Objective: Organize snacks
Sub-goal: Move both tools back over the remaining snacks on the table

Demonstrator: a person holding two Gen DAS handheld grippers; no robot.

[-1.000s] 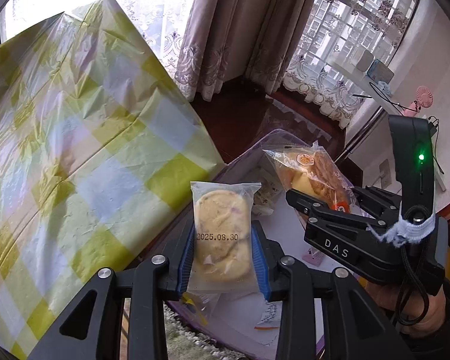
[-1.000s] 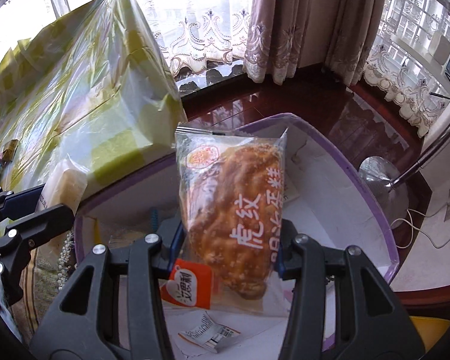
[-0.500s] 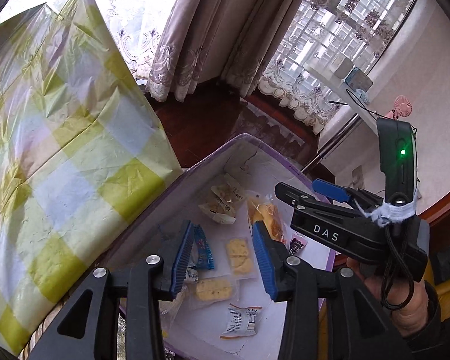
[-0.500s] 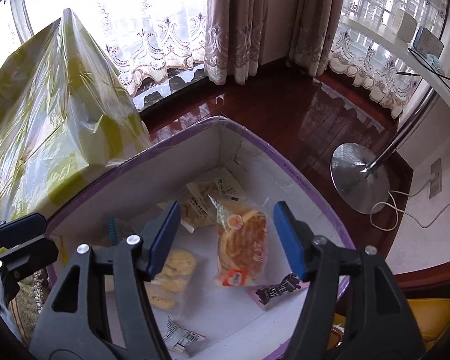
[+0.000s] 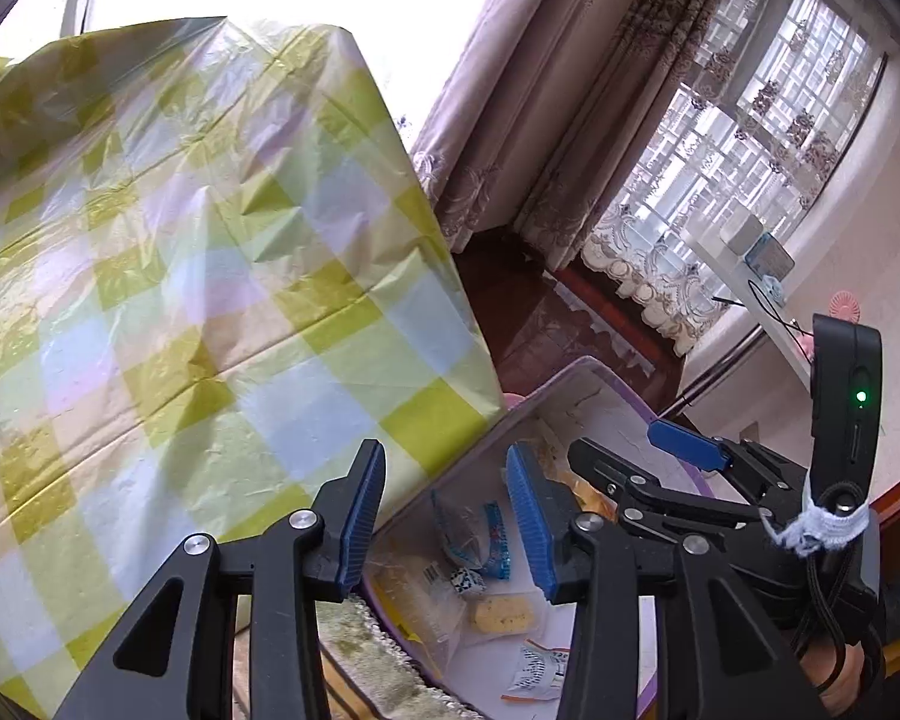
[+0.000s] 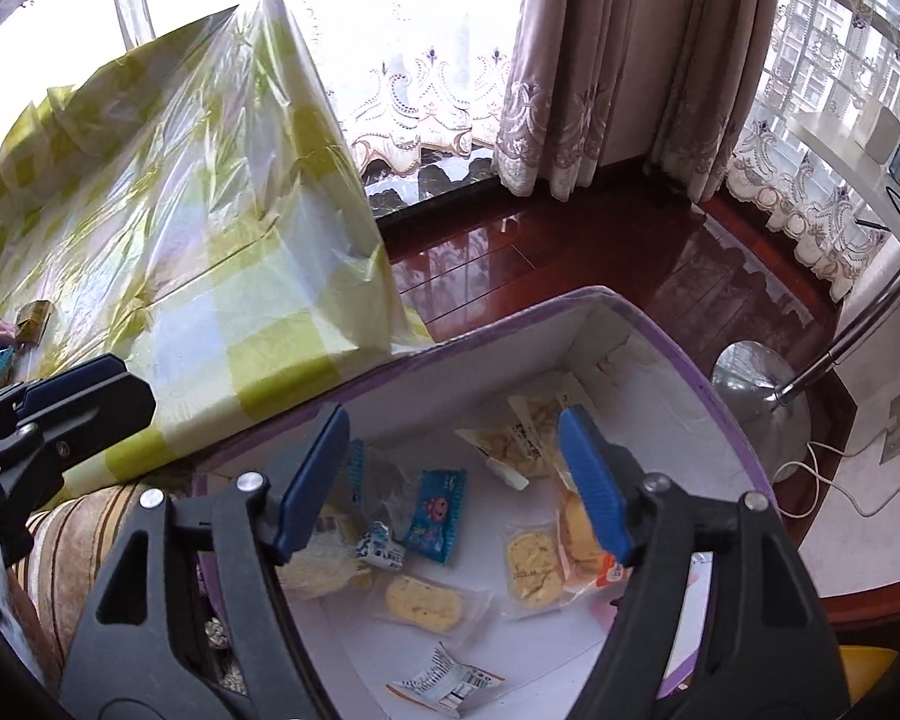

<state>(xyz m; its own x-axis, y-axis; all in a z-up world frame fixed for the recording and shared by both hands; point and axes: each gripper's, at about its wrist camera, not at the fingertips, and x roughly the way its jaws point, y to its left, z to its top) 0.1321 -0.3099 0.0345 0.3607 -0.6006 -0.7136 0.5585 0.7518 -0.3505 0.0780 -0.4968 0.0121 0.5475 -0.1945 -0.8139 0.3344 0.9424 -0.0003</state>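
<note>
While both hover over the box [image 6: 678, 354], left gripper [image 5: 444, 516] is parted and empty; right gripper [image 6: 456, 480] empty, jaws opening. Snacks [image 6: 528, 558] lie on the box floor, box beside the desk [image 6: 222, 240] corner.

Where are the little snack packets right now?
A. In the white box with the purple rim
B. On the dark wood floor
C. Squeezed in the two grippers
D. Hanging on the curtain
A: the snack packets lie on the bottom of the white box, while the left gripper and the opening right gripper hold nothing.
</note>
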